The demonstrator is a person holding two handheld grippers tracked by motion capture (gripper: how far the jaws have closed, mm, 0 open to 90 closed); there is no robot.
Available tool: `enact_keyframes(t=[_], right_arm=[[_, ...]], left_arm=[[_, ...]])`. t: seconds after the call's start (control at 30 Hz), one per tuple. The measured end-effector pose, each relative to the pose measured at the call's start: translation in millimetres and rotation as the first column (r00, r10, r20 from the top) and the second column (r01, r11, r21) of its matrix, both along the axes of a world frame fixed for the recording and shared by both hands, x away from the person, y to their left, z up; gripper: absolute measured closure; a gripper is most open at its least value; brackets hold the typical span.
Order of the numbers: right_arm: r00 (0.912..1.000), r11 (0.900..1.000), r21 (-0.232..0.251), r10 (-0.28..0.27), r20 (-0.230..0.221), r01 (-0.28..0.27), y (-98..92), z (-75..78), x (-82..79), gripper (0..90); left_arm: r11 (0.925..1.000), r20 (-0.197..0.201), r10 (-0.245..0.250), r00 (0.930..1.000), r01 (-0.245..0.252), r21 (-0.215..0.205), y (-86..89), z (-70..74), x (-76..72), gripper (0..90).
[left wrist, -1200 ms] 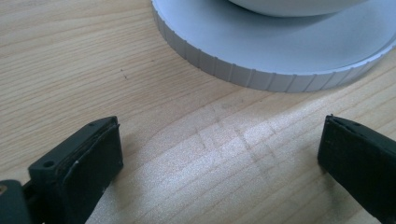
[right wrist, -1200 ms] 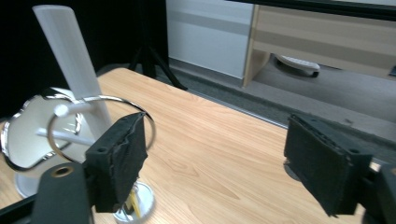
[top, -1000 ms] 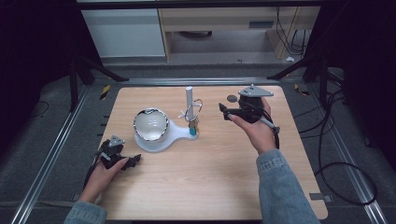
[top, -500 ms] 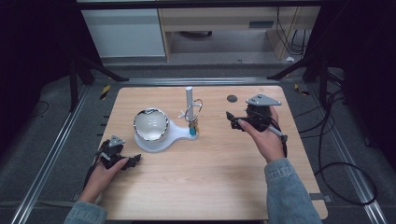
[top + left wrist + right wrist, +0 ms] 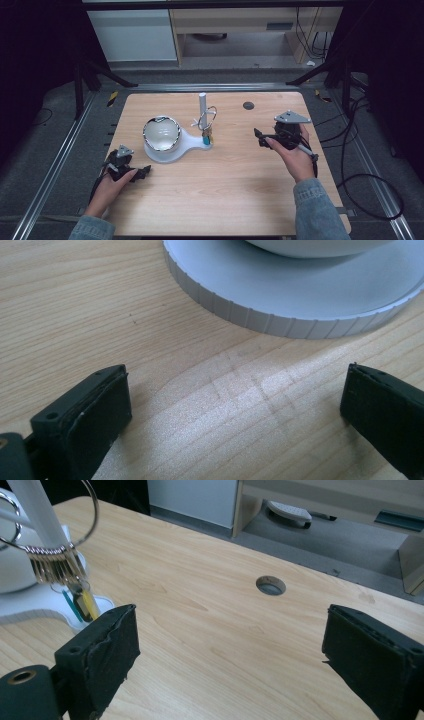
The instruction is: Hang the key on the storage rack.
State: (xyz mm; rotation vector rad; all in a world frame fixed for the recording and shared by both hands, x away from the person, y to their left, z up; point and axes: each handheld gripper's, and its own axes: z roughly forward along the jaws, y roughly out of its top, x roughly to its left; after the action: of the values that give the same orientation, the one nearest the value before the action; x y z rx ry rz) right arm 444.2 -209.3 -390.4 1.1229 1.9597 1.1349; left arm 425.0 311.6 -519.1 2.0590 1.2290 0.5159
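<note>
A white stand (image 5: pixel 187 145) sits mid-table and carries a shiny bowl (image 5: pixel 161 132) and an upright white post (image 5: pixel 203 106). A metal key ring (image 5: pixel 207 119) with several keys (image 5: pixel 206 136) hangs on the post. In the right gripper view the keys (image 5: pixel 55 567) hang at the far left beside the post (image 5: pixel 32 510). My right gripper (image 5: pixel 260 137) is open and held to the right of the stand, with nothing between its jaws (image 5: pixel 230 645). My left gripper (image 5: pixel 142 171) rests open on the wood near the stand's ridged rim (image 5: pixel 280 317), also with nothing between its jaws (image 5: pixel 235 405).
A round cable hole (image 5: pixel 248 105) lies in the tabletop behind my right gripper, also seen as the hole (image 5: pixel 270 585). Metal rails run along the table's sides. Cables trail on the floor at the right (image 5: pixel 370 175). Cabinets stand beyond the far edge.
My right gripper has drawn back toward the near side and slightly right, away from the post. The left gripper has stayed still.
</note>
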Motion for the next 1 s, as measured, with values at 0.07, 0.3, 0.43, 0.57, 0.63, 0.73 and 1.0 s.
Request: enact_keyframes(t=[0.07,0.3,0.43,0.57,0.63,0.73,1.0], right_arm=[[1.0,1.0,-0.002,-0.003,-0.008,0.003,-3.3,-3.7,-1.3,10.0],[0.9988,1.0,-0.014,-0.021,-0.044,0.021,-16.7,-19.7,-5.8,12.4],[0.9974,0.999,-0.021,-0.031,-0.065,0.029,-23.1,-29.0,-9.4,12.2],[0.996,0.999,-0.022,-0.041,-0.08,0.04,-28.7,-37.7,-12.7,12.2],[0.9953,0.999,-0.025,-0.044,-0.087,0.042,-30.8,-41.8,-14.1,12.2],[0.9938,0.998,-0.025,-0.052,-0.099,0.049,-33.8,-48.3,-16.2,12.3],[0.9853,0.998,-0.027,-0.061,-0.159,0.058,-37.3,-73.7,-22.5,12.4]], left_arm=[[1.0,-0.001,-0.001,1.0,0.001,0.002,0.1,0.1,0.0,0.0],[1.0,-0.001,-0.001,1.0,0.001,0.002,0.1,0.1,0.0,0.0],[1.0,-0.001,-0.001,1.0,0.001,0.002,0.2,0.1,0.0,0.0],[1.0,0.0,0.001,1.0,-0.001,0.0,0.0,0.0,-0.1,0.0],[1.0,0.0,0.002,1.0,-0.002,-0.001,-0.1,0.0,-0.1,0.0],[1.0,-0.001,0.0,1.0,0.0,0.002,0.1,0.1,-0.1,0.0],[1.0,0.0,0.002,1.0,-0.002,0.0,-0.1,0.0,-0.2,0.0]])
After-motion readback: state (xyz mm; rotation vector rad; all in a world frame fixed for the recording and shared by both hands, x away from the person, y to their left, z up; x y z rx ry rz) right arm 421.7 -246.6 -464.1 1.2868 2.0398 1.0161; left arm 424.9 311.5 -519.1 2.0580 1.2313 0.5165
